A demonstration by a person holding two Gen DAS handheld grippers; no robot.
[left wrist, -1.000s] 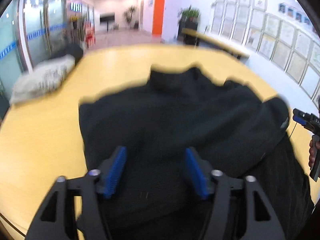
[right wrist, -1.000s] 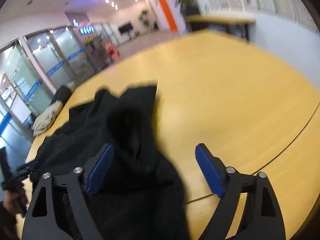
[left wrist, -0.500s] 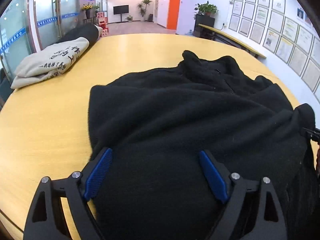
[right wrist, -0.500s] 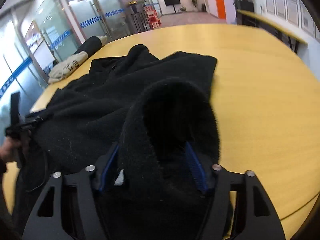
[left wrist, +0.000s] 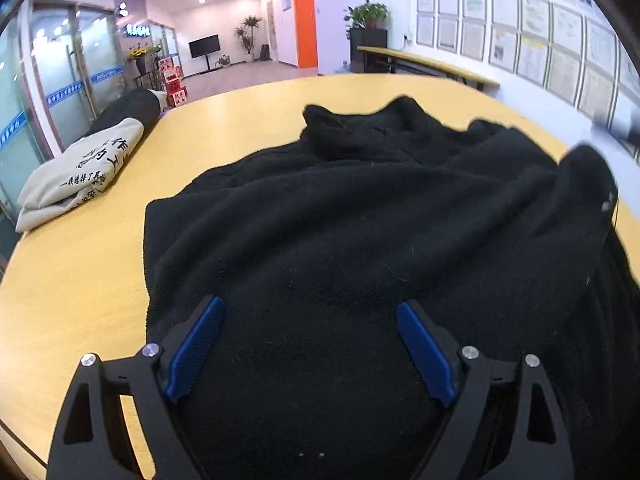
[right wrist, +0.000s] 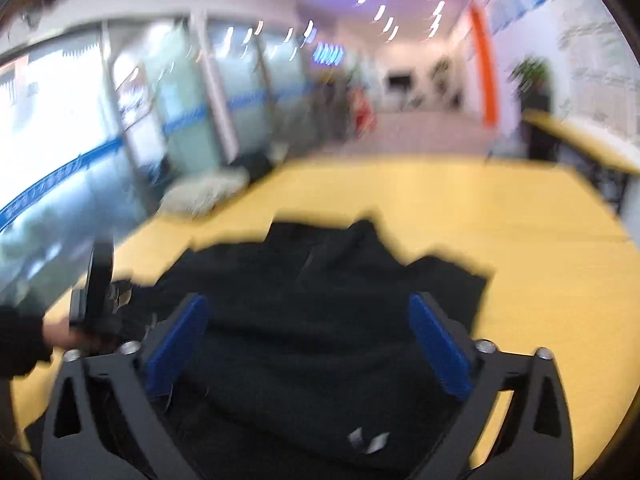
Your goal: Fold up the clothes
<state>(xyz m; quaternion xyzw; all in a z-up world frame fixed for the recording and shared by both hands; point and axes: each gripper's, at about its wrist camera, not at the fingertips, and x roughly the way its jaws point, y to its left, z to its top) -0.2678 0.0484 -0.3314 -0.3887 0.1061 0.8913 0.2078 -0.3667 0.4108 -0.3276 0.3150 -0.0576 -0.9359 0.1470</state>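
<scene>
A black fleece jacket (left wrist: 360, 232) lies spread on the yellow table (left wrist: 80, 280), collar toward the far side. It also shows in the blurred right wrist view (right wrist: 320, 304). My left gripper (left wrist: 310, 344) is open and empty, its blue pads wide apart just above the near part of the jacket. My right gripper (right wrist: 308, 340) is open and empty over the jacket's right side. The sleeve end (left wrist: 588, 172) lies folded onto the jacket body at the right.
A folded beige shirt with black lettering (left wrist: 80, 172) lies at the table's far left, a dark garment (left wrist: 128, 110) behind it. The person's hand holding the left gripper (right wrist: 92, 300) shows at the left of the right wrist view. A side table (left wrist: 424, 60) stands against the wall.
My right gripper has let go of the sleeve, opened wide and swung away, leaving the sleeve on the jacket body. My left gripper stays open and has shifted slightly.
</scene>
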